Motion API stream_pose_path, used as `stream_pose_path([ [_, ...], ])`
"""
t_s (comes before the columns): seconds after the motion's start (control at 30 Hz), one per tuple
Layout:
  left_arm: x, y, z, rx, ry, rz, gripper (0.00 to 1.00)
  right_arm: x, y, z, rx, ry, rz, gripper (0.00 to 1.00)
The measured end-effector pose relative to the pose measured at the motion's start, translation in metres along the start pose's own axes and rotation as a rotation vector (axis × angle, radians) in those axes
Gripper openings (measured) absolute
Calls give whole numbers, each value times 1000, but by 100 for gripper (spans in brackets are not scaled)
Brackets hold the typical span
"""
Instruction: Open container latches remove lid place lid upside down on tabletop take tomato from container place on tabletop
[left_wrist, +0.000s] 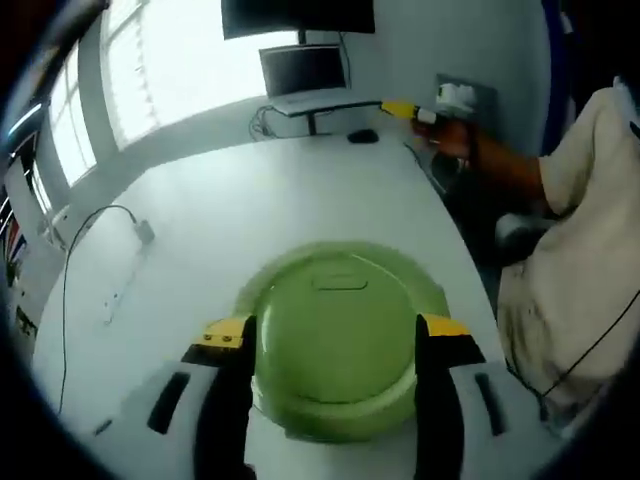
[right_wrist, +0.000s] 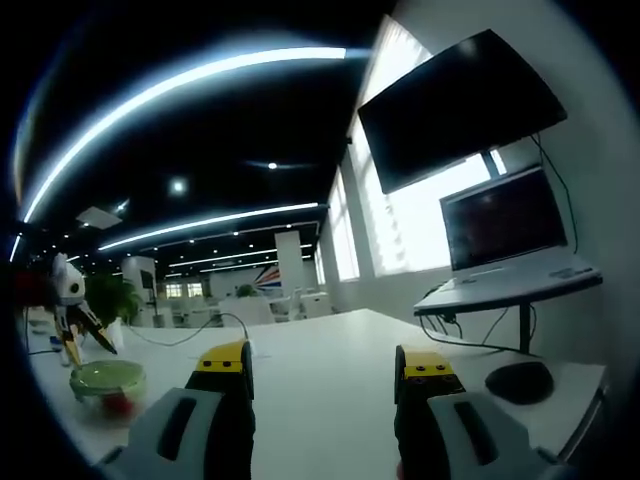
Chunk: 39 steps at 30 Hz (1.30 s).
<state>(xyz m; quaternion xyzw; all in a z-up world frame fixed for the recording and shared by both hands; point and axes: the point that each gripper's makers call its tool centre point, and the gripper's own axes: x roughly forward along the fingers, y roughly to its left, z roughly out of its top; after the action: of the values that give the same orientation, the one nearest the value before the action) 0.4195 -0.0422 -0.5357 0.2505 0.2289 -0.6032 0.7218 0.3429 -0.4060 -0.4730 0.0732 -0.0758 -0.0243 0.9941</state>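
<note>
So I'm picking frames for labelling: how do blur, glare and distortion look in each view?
Left gripper view: window blown out white, container softly blurred, table edges bowed by the fisheye. Right gripper view: dim ceiling with a curved light strip, bright windows behind the monitor, far container small and soft.

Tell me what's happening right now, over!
Left tool open, jaws either side of the green lid, not gripping. Right tool open, empty, away over the table. Container closed, something red inside. Nothing in the way.
</note>
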Motion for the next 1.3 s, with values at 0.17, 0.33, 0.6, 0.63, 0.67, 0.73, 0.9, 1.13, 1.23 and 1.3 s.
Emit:
stream_pose_path([
  [0.17,6,-8,3,-25,17,-34,60,0,0,-3,7,3,-1,52],
  [0.33,12,-9,-3,-18,65,-48,63,2,3,-5,14,2,10,52],
  [0.6,17,-15,-10,3,121,-58,64,2,4,-4,20,-5,14,52],
  [0.63,17,-14,-9,4,118,-56,64,1,4,-4,20,-5,14,52],
  [0.67,17,-14,-9,1,119,-58,64,1,4,-4,22,-7,13,52],
  [0.73,18,-16,-12,-11,124,-66,63,1,3,-4,24,-5,11,52],
  [0.9,18,-25,-8,-7,127,-71,62,0,3,-2,35,-7,14,52],
  [1.13,18,-18,-10,5,131,-82,63,-1,33,14,-55,-70,123,54],
  [1.23,18,-16,-11,4,125,-83,63,-1,62,19,-138,-107,220,55],
  [1.3,18,-15,-12,4,122,-84,63,-3,90,26,-208,-148,305,55],
])
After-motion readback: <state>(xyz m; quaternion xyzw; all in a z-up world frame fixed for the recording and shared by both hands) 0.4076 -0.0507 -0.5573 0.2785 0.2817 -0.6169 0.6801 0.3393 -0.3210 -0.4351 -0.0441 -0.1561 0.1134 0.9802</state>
